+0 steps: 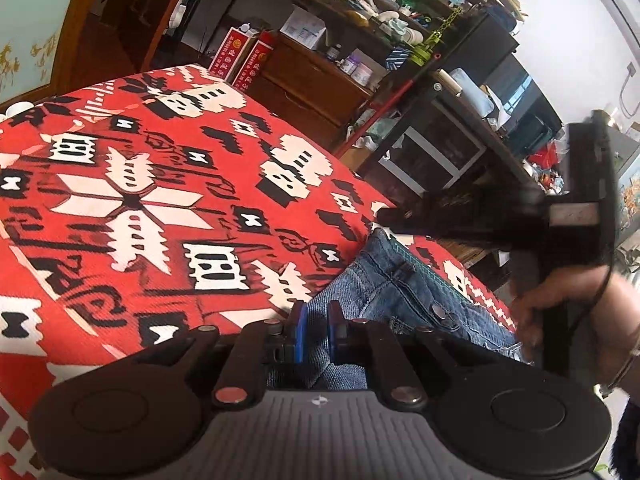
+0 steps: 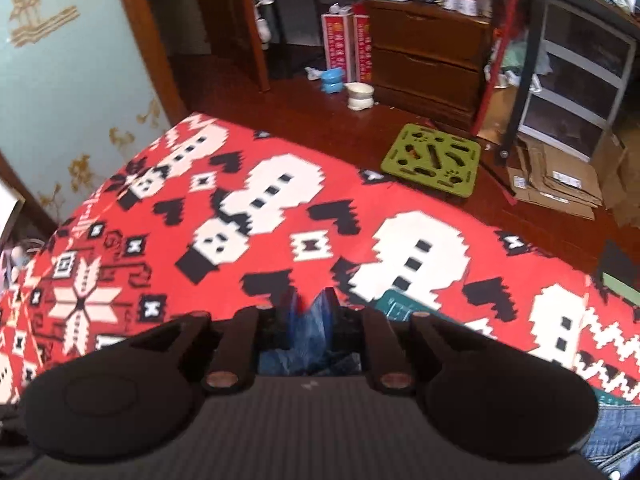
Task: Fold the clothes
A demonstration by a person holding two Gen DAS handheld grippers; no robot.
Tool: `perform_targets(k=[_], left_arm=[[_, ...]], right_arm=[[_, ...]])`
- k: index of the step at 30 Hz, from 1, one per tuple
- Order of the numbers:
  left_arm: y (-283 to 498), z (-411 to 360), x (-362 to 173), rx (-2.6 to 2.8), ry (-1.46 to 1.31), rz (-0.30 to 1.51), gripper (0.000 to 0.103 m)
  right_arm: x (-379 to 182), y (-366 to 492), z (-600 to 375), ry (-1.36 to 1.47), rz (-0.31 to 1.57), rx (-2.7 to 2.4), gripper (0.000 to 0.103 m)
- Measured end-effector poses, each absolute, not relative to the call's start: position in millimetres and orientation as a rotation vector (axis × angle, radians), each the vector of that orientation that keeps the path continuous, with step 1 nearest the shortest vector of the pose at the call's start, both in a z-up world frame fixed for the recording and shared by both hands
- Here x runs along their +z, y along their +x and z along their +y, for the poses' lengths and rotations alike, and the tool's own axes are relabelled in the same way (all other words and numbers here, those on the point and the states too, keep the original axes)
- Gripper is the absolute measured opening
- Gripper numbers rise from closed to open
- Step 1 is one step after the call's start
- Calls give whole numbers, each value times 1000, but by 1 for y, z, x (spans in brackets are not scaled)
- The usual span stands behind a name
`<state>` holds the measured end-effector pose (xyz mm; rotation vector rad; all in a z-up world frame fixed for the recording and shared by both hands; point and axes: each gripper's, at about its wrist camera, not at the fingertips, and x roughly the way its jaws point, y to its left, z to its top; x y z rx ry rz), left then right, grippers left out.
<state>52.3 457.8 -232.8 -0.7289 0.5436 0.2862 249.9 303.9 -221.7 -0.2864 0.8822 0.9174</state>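
Both hand-held grippers, left (image 1: 316,322) and right (image 2: 310,312), pinch blue jeans (image 1: 400,284) above the red patterned blanket (image 1: 160,200); uneven pulling could slip the denim free.

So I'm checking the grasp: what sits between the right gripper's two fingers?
Blue denim of the jeans is bunched between the right gripper's fingers, seen in the right wrist view.

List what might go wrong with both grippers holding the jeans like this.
1. The left gripper pinches only a thin edge of the jeans, so the denim may slip out when lifted.
2. The right gripper holds bunched denim; an uneven pull between the two could skew the fold.
3. The jeans lie near the edge of the red patterned blanket, so loose fabric might slide off.
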Motion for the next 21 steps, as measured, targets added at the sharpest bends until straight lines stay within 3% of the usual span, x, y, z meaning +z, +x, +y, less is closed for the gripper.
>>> perform_targets(k=[5,7,11,13,18,21], left_arm=[[50,457,-230,223,-736,504,10],[50,454,-226,187,-724,486,19],[49,441,-222,106,-691,460,22],[47,437,-223,46,-706,435,30],[46,424,-227,-39,-716,444,32],[44,411,-228,-59,-647,476,32]], right_arm=[[-186,247,274,-218,835,936,13],[-171,239,249,-214,818,932,15],[-142,222,198,-206,784,925,18],[-134,210,177,-212,784,887,25],[-139,185,102,-196,809,767,31],[-147,170,59,-175,833,697,40]])
